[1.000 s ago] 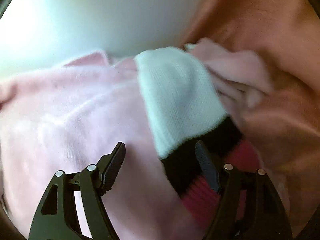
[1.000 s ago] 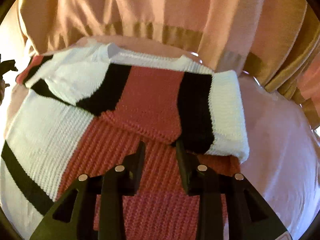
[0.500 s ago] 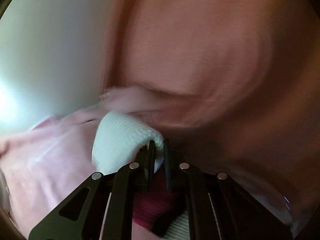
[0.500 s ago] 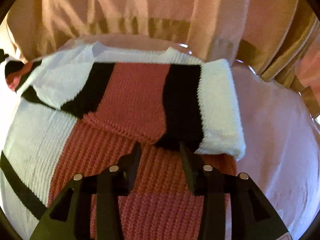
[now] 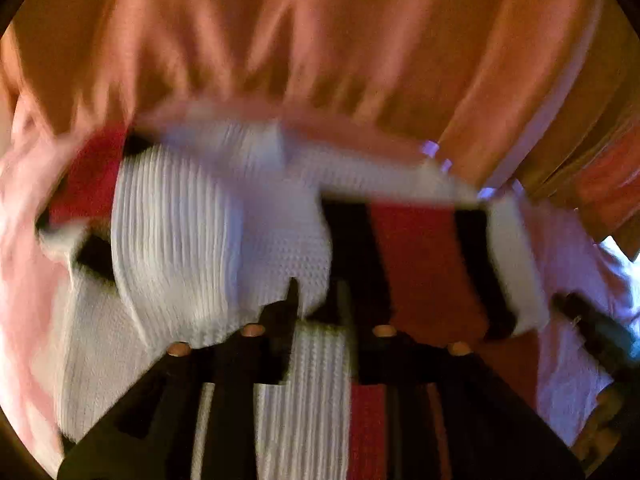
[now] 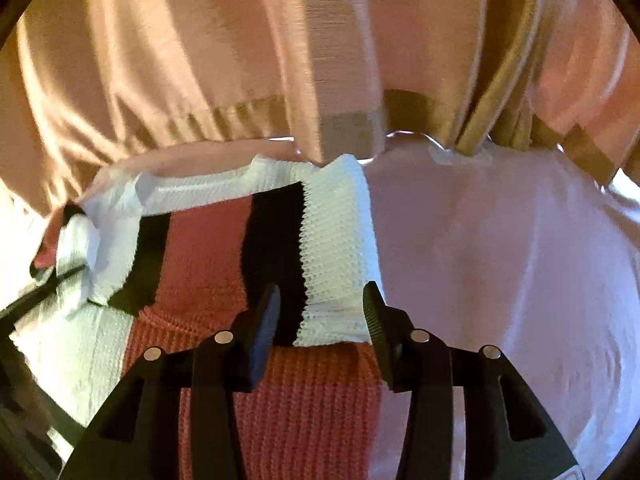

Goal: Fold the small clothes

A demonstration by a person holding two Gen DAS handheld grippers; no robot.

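Note:
A knitted sweater in red, white and black blocks lies flat on a pink cloth. Its right sleeve is folded across the body. My right gripper is open, and the sleeve's white-and-black cuff lies between its fingers. The left wrist view is blurred by motion. There the white left sleeve drapes over the sweater and reaches the left fingertip of my left gripper. Its jaws are opening, and I see striped knit below the gap and nothing pinched in it.
A person's peach top with a ribbed hem hangs close behind the sweater and fills the upper half of both views. The pink cloth spreads out past the sweater on both sides. A dark bar crosses the left edge.
My left gripper shut on the white sleeve end, swept it fast across over the sweater body, and its jaws have parted again. My right gripper shifted right to straddle the folded sleeve's cuff.

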